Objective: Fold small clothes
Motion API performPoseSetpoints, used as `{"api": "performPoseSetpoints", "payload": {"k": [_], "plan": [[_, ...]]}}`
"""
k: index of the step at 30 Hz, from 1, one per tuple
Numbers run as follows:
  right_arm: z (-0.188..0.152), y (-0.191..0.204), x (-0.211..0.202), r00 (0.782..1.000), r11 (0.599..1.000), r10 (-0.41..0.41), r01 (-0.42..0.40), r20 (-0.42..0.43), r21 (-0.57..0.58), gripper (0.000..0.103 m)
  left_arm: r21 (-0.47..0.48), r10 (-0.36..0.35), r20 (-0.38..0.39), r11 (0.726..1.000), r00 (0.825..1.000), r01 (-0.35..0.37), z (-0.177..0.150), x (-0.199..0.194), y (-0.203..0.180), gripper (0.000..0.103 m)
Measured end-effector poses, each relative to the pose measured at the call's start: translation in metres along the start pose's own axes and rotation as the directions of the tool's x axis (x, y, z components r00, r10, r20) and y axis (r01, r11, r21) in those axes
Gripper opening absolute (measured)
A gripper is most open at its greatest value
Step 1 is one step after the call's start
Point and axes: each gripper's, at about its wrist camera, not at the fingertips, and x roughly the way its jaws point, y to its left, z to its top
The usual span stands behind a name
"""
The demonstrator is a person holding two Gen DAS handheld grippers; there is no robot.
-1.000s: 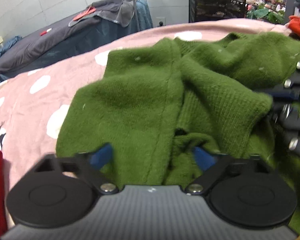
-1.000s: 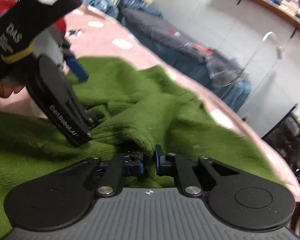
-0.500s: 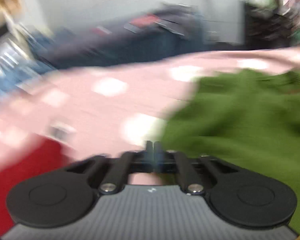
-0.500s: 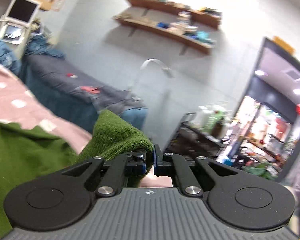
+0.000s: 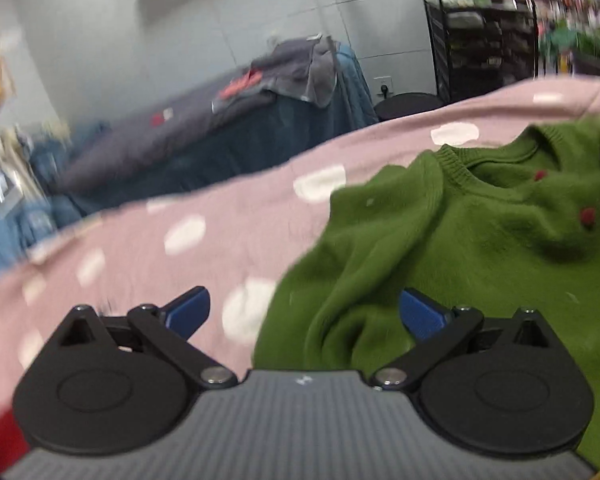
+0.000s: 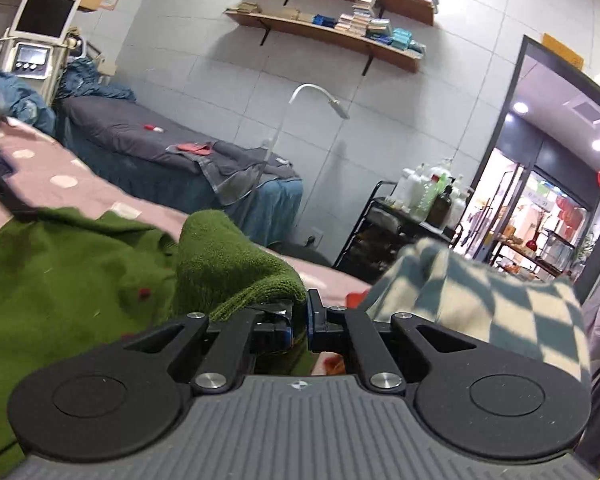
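**Green jumper being spread out, one sleeve pinched and drawn aside**

A small green knitted jumper (image 5: 480, 232) lies rumpled on a pink bedcover with white spots (image 5: 228, 240). Its ribbed neckline faces the far edge of the bed, and little red bobbles dot its front. One sleeve (image 6: 228, 256) is lifted off the bed and drawn out to the side, its ribbed cuff caught in the right gripper (image 6: 300, 322), whose jaws are clamped tight on the knit.

The left gripper (image 5: 304, 314) hovers over the jumper's near left edge, where green knit meets pink cover. Its blue-padded jaws are opening wide, and nothing is pinched between them (the fabric below lies loose and bunched).

To my eye this is the laying-out step, before any real fold: the body is wrinkled and the sleeve is being pulled straight. The next move likely calls for the free left gripper to take the bunched side or hem and smooth it flat, while the right carries the sleeve to where it will be folded in.

Beside the right gripper rests a blue-and-cream checked garment (image 6: 500, 300). Beyond the bed stands a grey-covered treatment couch (image 6: 172, 148).
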Motion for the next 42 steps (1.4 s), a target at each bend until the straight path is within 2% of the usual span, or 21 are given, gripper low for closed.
{"api": "performPoseSetpoints", "payload": {"k": [3,5,7,8,10,13,16,18,20,23,27,29,30,31,33,34,35,37,40,41,42], "plan": [[-0.007,-0.001,-0.015,1.000,1.000,0.001,-0.001,-0.021,0.003,0.009,0.070,0.062,-0.041,0.996,0.997,-0.059,0.013,0.035,-0.027,0.103],[-0.013,-0.007,-0.025,0.999,0.999,-0.010,0.011,-0.042,0.032,0.009,0.100,0.067,-0.057,0.993,0.996,-0.061,0.014,0.055,-0.041,0.085],[-0.020,-0.016,-0.035,0.997,0.998,-0.043,0.046,-0.064,0.039,0.009,0.066,0.088,-0.078,0.994,0.993,-0.083,0.016,0.064,-0.040,0.024],[-0.024,-0.023,-0.039,0.995,0.997,-0.063,0.066,-0.076,0.037,0.009,0.016,0.091,-0.090,0.996,0.992,-0.089,0.017,0.066,-0.033,0.020],[-0.034,-0.036,-0.046,0.988,0.993,-0.105,0.109,-0.115,0.036,0.009,-0.080,0.080,-0.094,0.993,0.992,-0.087,0.012,0.060,-0.007,0.019],[-0.050,-0.056,-0.047,0.972,0.987,-0.154,0.161,-0.180,0.024,0.009,-0.103,0.161,-0.097,0.980,0.982,-0.171,0.004,0.056,0.028,0.017],[-0.061,-0.070,-0.046,0.959,0.979,-0.186,0.199,-0.212,0.042,0.009,-0.155,0.249,-0.148,0.950,0.957,-0.271,-0.008,0.055,0.074,0.017],[-0.063,-0.072,-0.041,0.953,0.976,-0.203,0.214,-0.224,0.025,0.009,-0.195,0.312,-0.185,0.918,0.932,-0.346,-0.017,0.053,0.105,0.017],[-0.066,-0.071,-0.037,0.950,0.976,-0.206,0.217,-0.236,0.022,0.009,-0.214,0.363,-0.224,0.887,0.904,-0.409,-0.027,0.053,0.133,0.017],[-0.068,-0.069,-0.033,0.944,0.977,-0.207,0.215,-0.256,0.005,0.009,-0.274,0.382,-0.250,0.853,0.890,-0.444,-0.035,0.043,0.162,0.019],[-0.077,-0.067,-0.039,0.931,0.976,-0.214,0.215,-0.295,-0.031,0.009,-0.270,0.419,-0.229,0.840,0.879,-0.471,-0.030,0.032,0.168,0.031],[-0.080,-0.067,-0.038,0.918,0.979,-0.200,0.198,-0.343,-0.044,0.010,-0.241,0.415,-0.246,0.849,0.876,-0.470,-0.027,0.034,0.162,0.046],[-0.082,-0.066,-0.041,0.917,0.981,-0.192,0.186,-0.350,-0.051,0.016,-0.219,0.395,-0.254,0.866,0.883,-0.450,-0.024,0.034,0.155,0.071],[-0.082,-0.064,-0.045,0.917,0.981,-0.196,0.181,-0.349,-0.073,0.023,-0.191,0.376,-0.241,0.886,0.895,-0.423,-0.022,0.032,0.145,0.090],[-0.081,-0.056,-0.054,0.910,0.969,-0.232,0.188,-0.342,-0.157,0.069,-0.109,0.369,-0.179,0.914,0.912,-0.391,-0.017,0.026,0.118,0.103],[-0.080,-0.053,-0.059,0.906,0.961,-0.254,0.196,-0.339,-0.196,0.072,-0.071,0.368,-0.152,0.922,0.917,-0.381,-0.014,0.022,0.108,0.103],[-0.077,-0.053,-0.063,0.902,0.955,-0.270,0.206,-0.337,-0.214,0.070,-0.038,0.359,-0.132,0.929,0.924,-0.367,-0.012,0.019,0.097,0.103],[-0.068,-0.060,-0.073,0.910,0.964,-0.246,0.195,-0.334,-0.179,0.070,0.001,0.315,-0.114,0.949,0.942,-0.317,-0.007,0.018,0.080,0.103],[-0.047,-0.068,-0.080,0.955,0.993,-0.118,0.104,-0.273,-0.062,0.078,0.018,0.218,-0.127,0.976,0.968,-0.218,-0.001,0.022,0.057,0.103],[-0.042,-0.067,-0.078,0.963,0.997,-0.071,0.066,-0.261,-0.030,0.086,0.017,0.187,-0.127,0.982,0.974,-0.186,0.002,0.024,0.049,0.103],[-0.034,-0.064,-0.071,0.969,1.000,-0.006,0.007,-0.246,0.006,0.088,0.014,0.155,-0.124,0.988,0.980,-0.154,0.003,0.027,0.043,0.103]]}}
